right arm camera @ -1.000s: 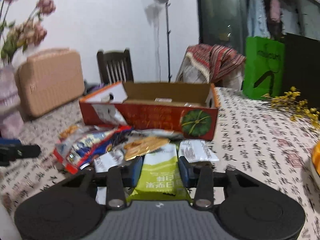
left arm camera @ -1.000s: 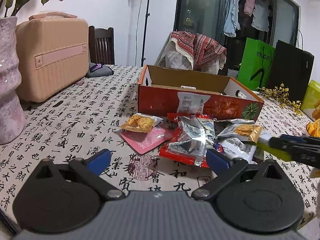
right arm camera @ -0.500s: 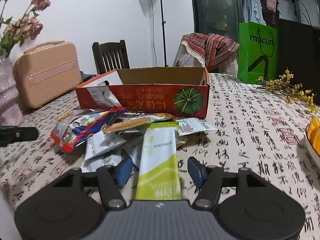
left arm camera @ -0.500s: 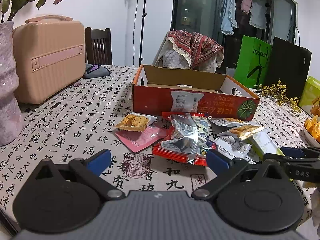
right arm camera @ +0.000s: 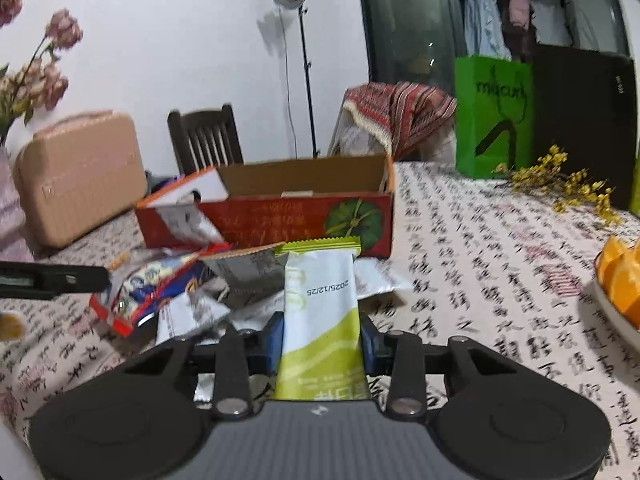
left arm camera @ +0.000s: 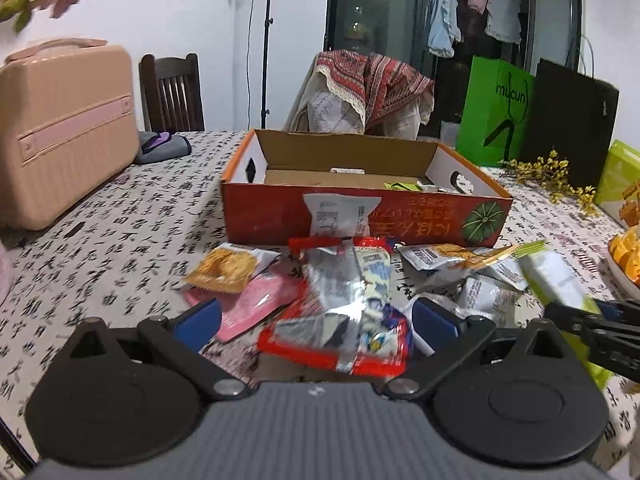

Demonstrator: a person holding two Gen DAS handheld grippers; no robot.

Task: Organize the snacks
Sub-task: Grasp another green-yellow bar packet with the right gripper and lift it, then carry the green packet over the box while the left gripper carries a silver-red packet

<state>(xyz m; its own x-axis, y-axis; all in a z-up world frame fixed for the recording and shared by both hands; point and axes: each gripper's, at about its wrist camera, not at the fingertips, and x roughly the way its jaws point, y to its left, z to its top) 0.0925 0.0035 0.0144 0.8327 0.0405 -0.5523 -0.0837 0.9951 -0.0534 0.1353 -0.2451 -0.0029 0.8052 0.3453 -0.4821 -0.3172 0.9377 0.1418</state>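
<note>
Two hand-held grippers are at work over the snack pile, and the change lies with the right hand-held gripper (right arm camera: 322, 338): half a second ago its blue pads stood apart on either side of the green-and-white snack packet (right arm camera: 320, 312), and its jaws have just been closing until they now pinch that packet by its near end, the far end with the crimped green seal sticking out toward the red cardboard box (right arm camera: 280, 216). That reads as a fresh grasp, so the step in hand is probably lifting this packet out of the pile and carrying it to the box. The left hand-held gripper (left arm camera: 316, 318) has slid in closer to the heap; its jaws are spread wide and empty, with the red-edged foil packet (left arm camera: 340, 312) lying just ahead between the two pads, untouched, so it looks like the next pick. Just in front of the box, on the tabletop (left arm camera: 120, 248), the rest of the loose snacks lie in a heap: a cracker packet (left arm camera: 226, 270) over a pink sachet (left arm camera: 256, 306), and several white wrappers (left arm camera: 484, 298). One white wrapper (left arm camera: 340, 216) leans against the box's front wall. Inside the box only a few items (left arm camera: 416, 187) show near its right end, so most of the sorting seems still to come.
</note>
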